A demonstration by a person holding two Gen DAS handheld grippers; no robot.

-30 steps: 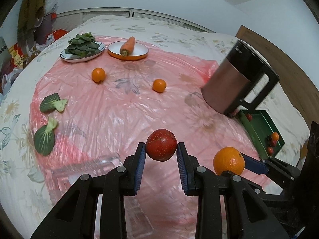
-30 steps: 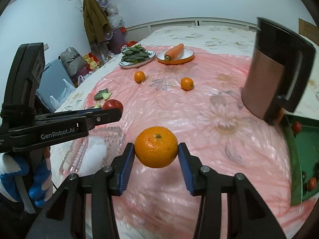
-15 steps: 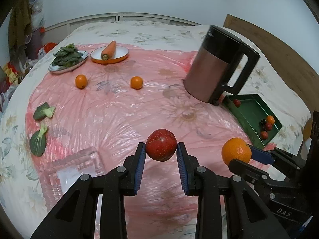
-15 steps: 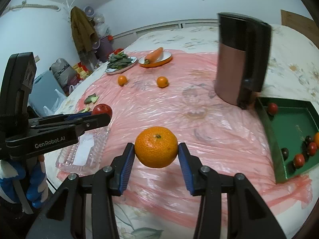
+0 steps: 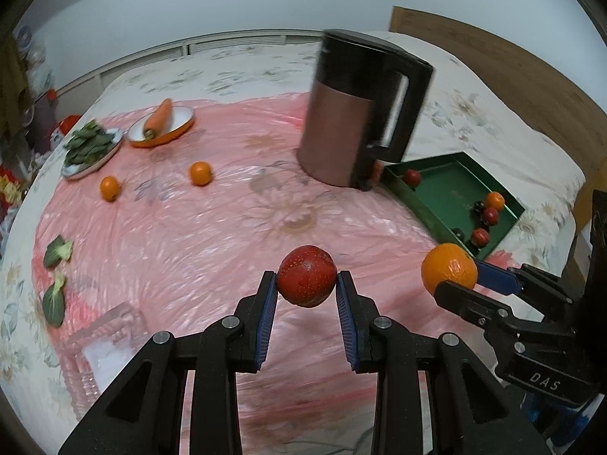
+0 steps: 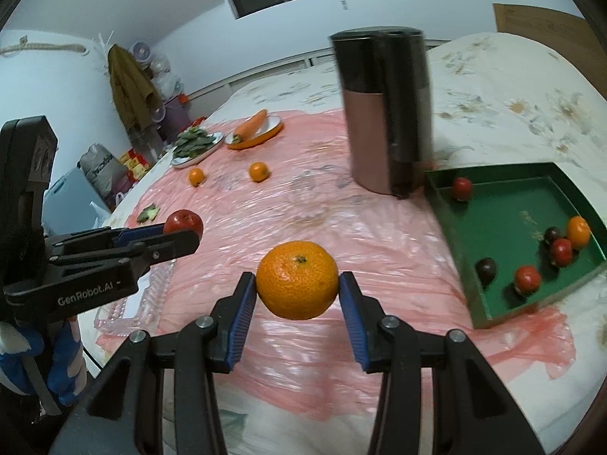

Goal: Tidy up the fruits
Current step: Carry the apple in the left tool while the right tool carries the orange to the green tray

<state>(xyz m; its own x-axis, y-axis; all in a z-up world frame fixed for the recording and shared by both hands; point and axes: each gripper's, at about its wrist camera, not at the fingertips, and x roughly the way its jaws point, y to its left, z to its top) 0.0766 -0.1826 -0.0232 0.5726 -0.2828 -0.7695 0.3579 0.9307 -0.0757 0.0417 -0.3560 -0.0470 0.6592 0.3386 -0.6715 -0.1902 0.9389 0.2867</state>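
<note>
The green tray [image 6: 447,204] lies ahead and to the right of both grippers, nearer the right gripper [image 6: 297,295], which is clamped on 1 mandarin [image 6: 297,280]. The left gripper [image 5: 305,295] is closed on 1 red fruit [image 5: 306,281]. 2 small oranges [image 6: 259,171] are left on the pink sheet [image 6: 303,235]; 6 fruits are counted in the tray.

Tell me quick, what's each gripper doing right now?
Left gripper: shut on the red fruit.
Right gripper: shut on the orange.
</note>
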